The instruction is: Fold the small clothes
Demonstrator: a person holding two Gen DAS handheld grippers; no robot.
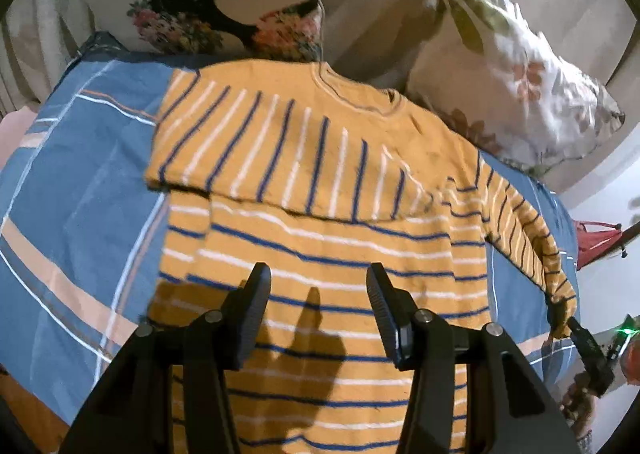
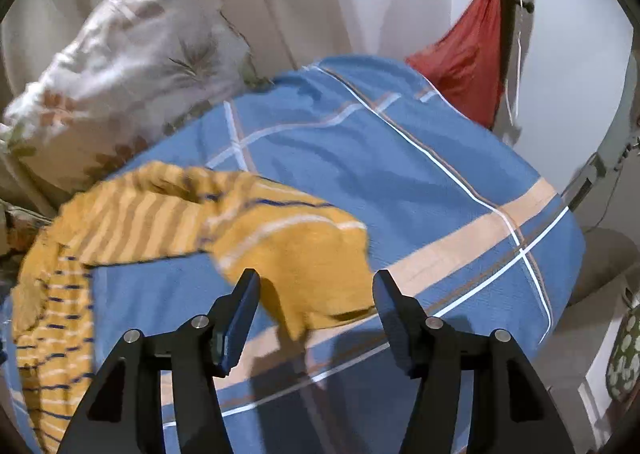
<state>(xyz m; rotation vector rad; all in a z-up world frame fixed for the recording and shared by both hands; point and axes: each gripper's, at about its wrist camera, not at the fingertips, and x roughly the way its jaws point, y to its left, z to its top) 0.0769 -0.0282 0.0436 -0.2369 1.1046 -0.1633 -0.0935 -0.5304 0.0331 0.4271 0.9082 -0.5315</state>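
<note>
Your right hand-held gripper [image 2: 316, 294] stands open around the sleeve cuff [image 2: 320, 254] without pinching it; your left hand-held gripper [image 1: 318, 286] hovers open above the striped sweater [image 1: 320, 238] on the bed [image 1: 80, 182]. Close carelessly and the cuff may slip free, dragging the fold askew.

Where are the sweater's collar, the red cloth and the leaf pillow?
collar [image 1: 352, 92]: left wrist view, on the neck rim.
red cloth [image 2: 468, 62]: right wrist view, middle of the hanging fabric.
leaf pillow [image 2: 132, 66]: right wrist view, centre of its face.
</note>
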